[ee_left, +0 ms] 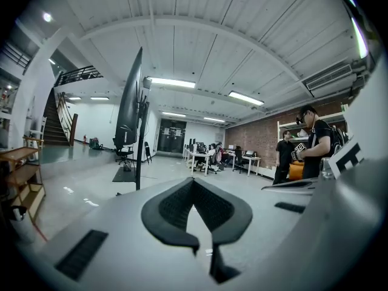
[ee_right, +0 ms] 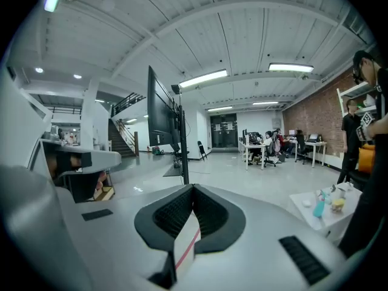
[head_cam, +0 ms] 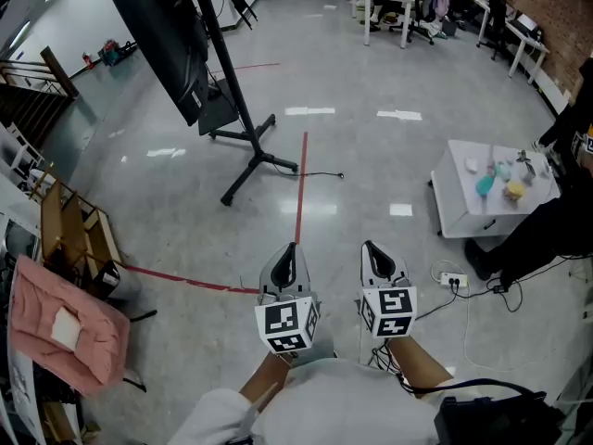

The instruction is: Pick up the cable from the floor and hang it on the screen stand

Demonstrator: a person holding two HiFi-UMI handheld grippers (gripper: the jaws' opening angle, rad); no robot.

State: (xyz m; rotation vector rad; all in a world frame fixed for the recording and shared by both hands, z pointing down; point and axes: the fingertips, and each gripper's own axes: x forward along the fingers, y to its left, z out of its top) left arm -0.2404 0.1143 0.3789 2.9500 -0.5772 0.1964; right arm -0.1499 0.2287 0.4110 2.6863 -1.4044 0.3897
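A: Grey glossy floor (head_cam: 389,165) all round. Left gripper (head_cam: 290,247) state?
B: Closed, jaws meeting at the tips, nothing between. Held low, pointing nearly level across the room.
A: Right gripper (head_cam: 370,245)?
B: Closed too, empty. Side by side with the left one, close but not touching.
A: Cable (head_cam: 322,173) position?
B: Flat on the floor, well ahead of both tips. Thin, black, trailing from the foot of the screen stand (head_cam: 243,123) to a free end just right of the red tape line (head_cam: 301,197). Untouched by either tool.
A: Stand relative to the tools?
B: Ahead and left of the left gripper, upright, black screen (head_cam: 153,35) tilted on the pole. Left of centre in both gripper views.
A: Other items?
B: White table (head_cam: 454,213) ahead-right of the right gripper, small bottles on top; person in black (head_cam: 547,230) beside it. White power strip (head_cam: 451,278) on the floor just right of the right gripper. Pink cloth (head_cam: 56,327) far left of the left gripper
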